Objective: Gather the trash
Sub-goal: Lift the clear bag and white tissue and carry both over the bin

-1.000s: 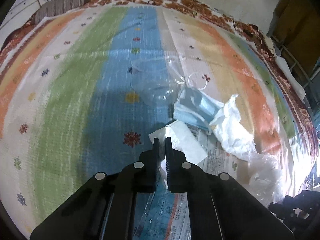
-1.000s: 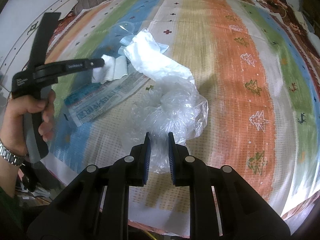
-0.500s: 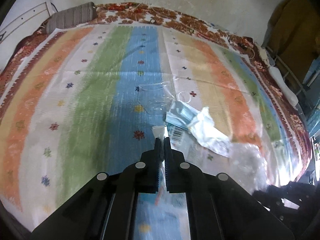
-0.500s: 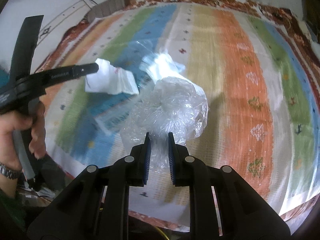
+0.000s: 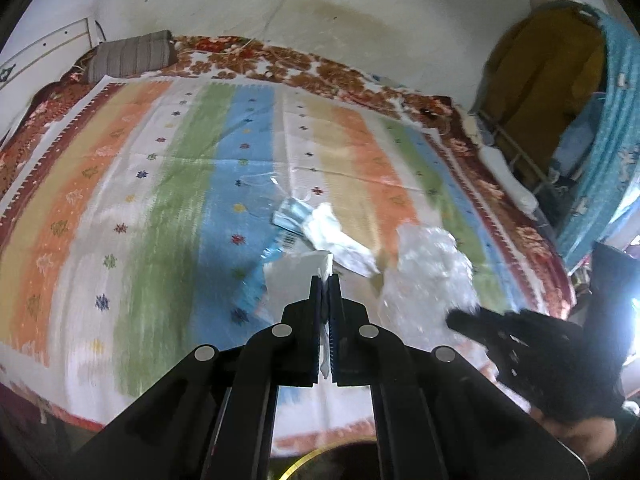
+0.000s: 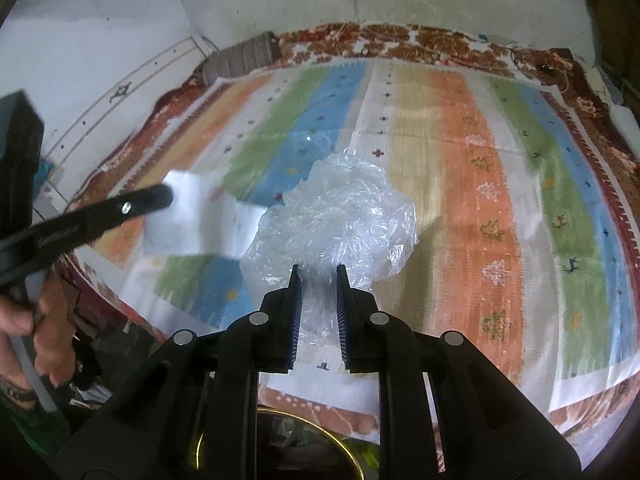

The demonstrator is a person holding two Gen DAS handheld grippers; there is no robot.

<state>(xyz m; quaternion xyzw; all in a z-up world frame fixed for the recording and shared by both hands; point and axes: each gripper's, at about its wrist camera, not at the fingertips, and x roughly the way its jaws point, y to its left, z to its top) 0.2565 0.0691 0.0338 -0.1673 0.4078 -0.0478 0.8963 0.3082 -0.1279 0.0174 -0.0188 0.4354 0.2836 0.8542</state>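
Both claws lifted off bed — left claw (image 5: pixel 327 280) pinches white paper (image 5: pixel 296 276), right claw (image 6: pixel 317 270) crumpled clear bag (image 6: pixel 336 216).

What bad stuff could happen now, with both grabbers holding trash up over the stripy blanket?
The left gripper pinches only an edge of the white paper, so it might slip free or tear. The right gripper holds the crumpled clear plastic by a thin bit, and the loose bulk could slide out. The mask and wrappers on the blanket could be forgotten.
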